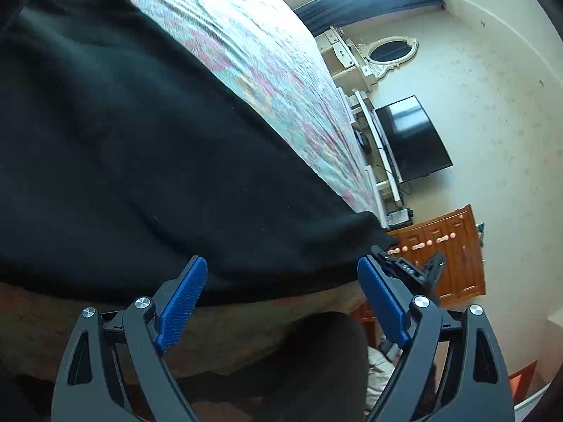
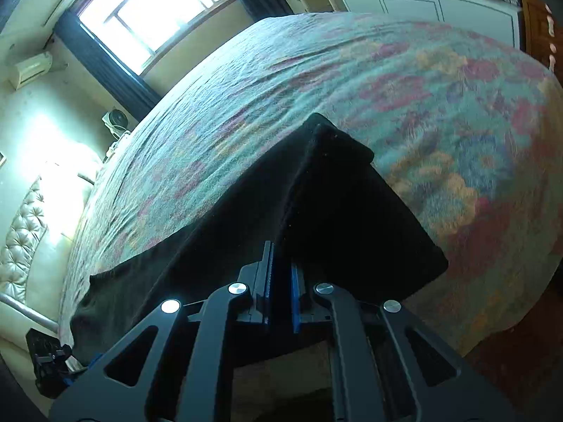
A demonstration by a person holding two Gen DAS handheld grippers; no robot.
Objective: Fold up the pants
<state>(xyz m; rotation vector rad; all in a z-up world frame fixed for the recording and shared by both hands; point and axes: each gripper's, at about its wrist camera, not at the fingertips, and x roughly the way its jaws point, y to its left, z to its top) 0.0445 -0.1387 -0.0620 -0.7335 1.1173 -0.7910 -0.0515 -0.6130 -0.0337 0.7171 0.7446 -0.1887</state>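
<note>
Left wrist view: the left tool [image 1: 281, 302] is held released at the near edge of the black pants [image 1: 140, 140], spread on the bed [image 1: 274, 81]. Right wrist view: the right tool [image 2: 281, 281] is clenched on a lifted pants fold [image 2: 334, 193]; carrying it across is judged next.

floral bedspread [image 2: 352, 70] – bright window [image 2: 147, 10], dark curtains [image 2: 105, 66] – wall tv [image 1: 411, 137], wooden dresser [image 1: 454, 249].

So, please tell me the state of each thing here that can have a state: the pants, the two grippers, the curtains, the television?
Black pants: lying on the floral bedspread, one part lifted into a raised fold.
Right gripper: shut on the pants' edge.
Left gripper: open, at the pants' near edge, holding nothing.
Curtains: drawn open.
Television: off, screen dark.
</note>
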